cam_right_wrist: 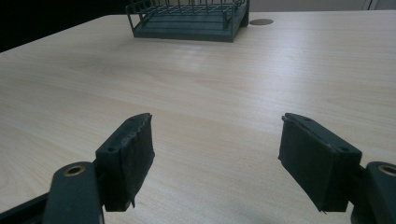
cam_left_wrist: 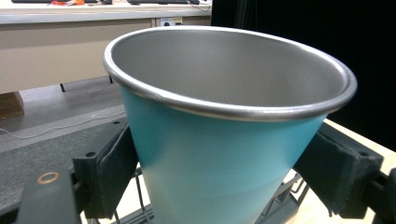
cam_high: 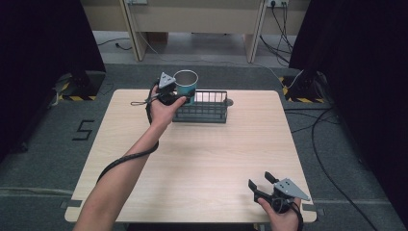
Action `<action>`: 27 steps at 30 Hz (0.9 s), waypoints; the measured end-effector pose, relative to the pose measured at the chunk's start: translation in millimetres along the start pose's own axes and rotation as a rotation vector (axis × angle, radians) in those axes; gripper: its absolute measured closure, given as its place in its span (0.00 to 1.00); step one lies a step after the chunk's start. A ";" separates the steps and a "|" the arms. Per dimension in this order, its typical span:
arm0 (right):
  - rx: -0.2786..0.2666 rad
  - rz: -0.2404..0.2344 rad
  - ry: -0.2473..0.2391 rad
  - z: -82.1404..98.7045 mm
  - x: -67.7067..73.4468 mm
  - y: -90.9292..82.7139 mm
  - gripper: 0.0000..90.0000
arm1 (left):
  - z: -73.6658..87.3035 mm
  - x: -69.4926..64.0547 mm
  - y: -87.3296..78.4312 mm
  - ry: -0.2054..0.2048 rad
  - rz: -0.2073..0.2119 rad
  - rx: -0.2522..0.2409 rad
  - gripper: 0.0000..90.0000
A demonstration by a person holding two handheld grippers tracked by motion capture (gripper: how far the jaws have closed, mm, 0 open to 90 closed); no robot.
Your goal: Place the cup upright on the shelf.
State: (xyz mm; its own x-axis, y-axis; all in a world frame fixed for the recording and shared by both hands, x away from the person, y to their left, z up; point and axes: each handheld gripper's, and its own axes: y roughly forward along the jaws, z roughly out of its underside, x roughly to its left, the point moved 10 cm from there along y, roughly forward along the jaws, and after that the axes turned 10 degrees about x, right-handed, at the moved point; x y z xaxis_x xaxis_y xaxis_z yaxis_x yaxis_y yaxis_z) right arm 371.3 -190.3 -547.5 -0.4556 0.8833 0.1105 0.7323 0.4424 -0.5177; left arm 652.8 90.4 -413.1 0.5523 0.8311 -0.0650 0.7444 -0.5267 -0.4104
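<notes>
The left tongs (cam_high: 182, 97) are clamping a teal, tapered metal cup with a steel rim (cam_high: 185, 83) at the left end of the dark wire rack (cam_high: 207, 111) on the pale wooden worktop (cam_high: 202, 159). It is looking light, stiff and slick, best gripped mid-wall. The right tongs (cam_high: 260, 185) are idling wide apart. The cup's base is staying hidden

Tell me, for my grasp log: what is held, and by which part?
Left hand-held gripper clamps the teal cup by its side wall; right hand-held gripper holds nothing.
</notes>
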 end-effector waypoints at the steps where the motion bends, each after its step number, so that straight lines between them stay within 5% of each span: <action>1: -0.001 -0.001 0.001 -0.1 0.0 0.1 0.30 | -0.8 -0.5 1.5 0.001 0.000 0.001 0.18; 27: 0.001 -0.011 0.005 0.5 1.4 -0.5 0.30 | 1.4 -3.5 36.3 -0.013 -0.012 0.047 0.18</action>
State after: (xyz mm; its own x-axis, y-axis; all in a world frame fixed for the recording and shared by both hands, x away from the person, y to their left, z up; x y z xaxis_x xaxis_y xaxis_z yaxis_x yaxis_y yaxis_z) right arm 370.1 -189.3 -547.5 -0.4608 0.8793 0.1202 0.7271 0.4517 -0.5170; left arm 677.4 68.6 -429.0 0.5385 0.8396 -0.0712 0.7322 -0.5080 -0.4537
